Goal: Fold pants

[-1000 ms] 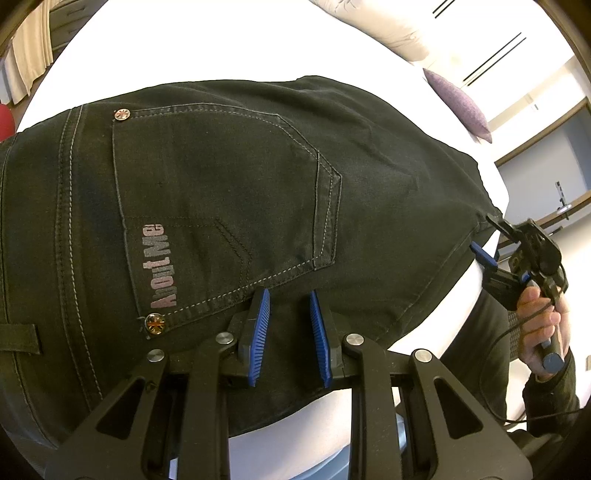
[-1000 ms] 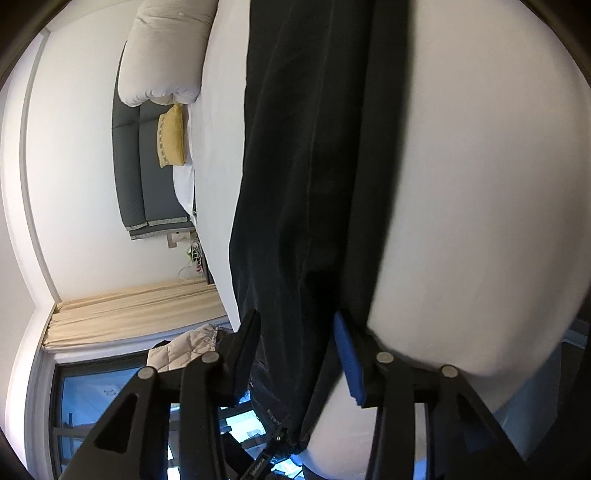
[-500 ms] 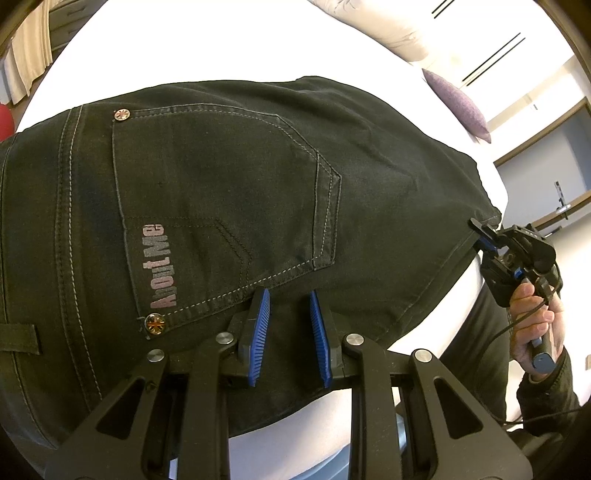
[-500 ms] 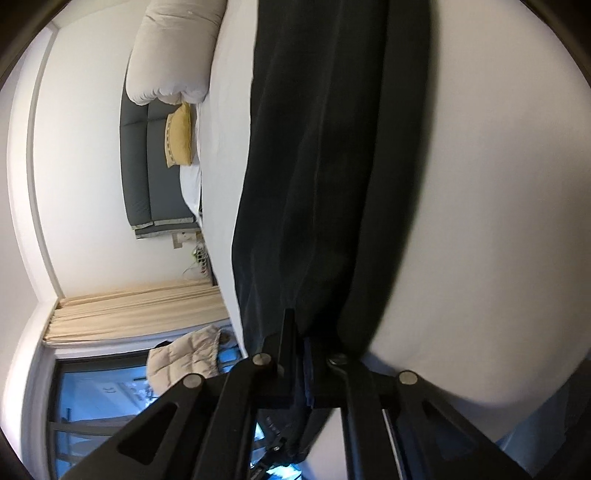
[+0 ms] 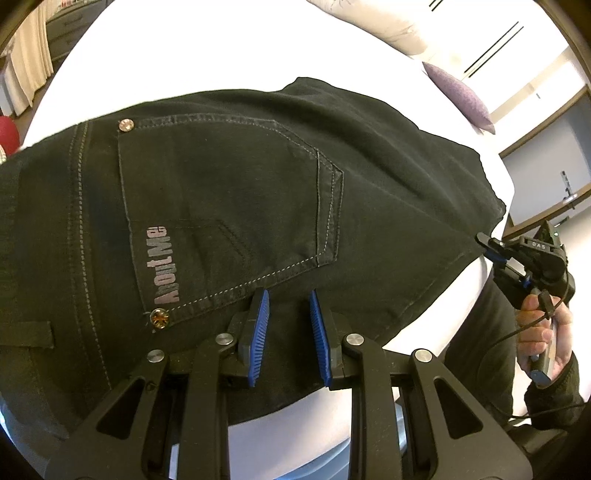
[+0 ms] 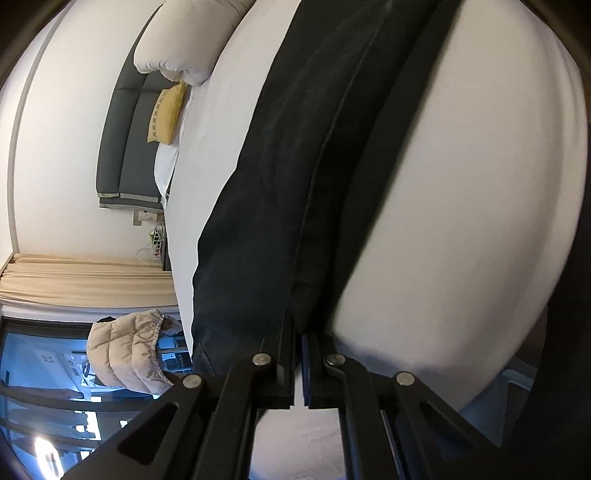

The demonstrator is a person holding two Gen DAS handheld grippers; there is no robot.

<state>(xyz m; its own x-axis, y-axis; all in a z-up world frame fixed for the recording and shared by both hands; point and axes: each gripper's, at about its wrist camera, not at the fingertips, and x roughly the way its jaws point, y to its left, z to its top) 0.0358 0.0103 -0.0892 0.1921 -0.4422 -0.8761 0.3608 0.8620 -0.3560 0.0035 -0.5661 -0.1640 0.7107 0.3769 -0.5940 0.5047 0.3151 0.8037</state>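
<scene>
Black jeans (image 5: 240, 192) lie flat on the white bed (image 5: 221, 48), back pocket with "AboutMe" lettering facing up. My left gripper (image 5: 288, 306) hovers low over the seat area just below the pocket. Its blue pads stand a little apart, and the cloth between them looks flat. In the right wrist view the pant legs (image 6: 295, 166) run away across the bed (image 6: 461, 184). My right gripper (image 6: 297, 325) is shut, pinching the near edge of the leg fabric. The left wrist view shows the right gripper (image 5: 487, 243) at the jeans' right end, held by a hand (image 5: 543, 332).
White pillows (image 5: 369, 22) and a purple cushion (image 5: 458, 92) lie at the bed's far side. A yellow cushion (image 6: 166, 110) leans on the grey headboard (image 6: 125, 147). A beige puffer jacket (image 6: 129, 354), cream curtains (image 6: 85, 280) and a window are beyond the bed.
The right gripper's jaws went from apart around the leg edge to shut on it, then it rose slightly and rolled. The left gripper stayed where it was.
</scene>
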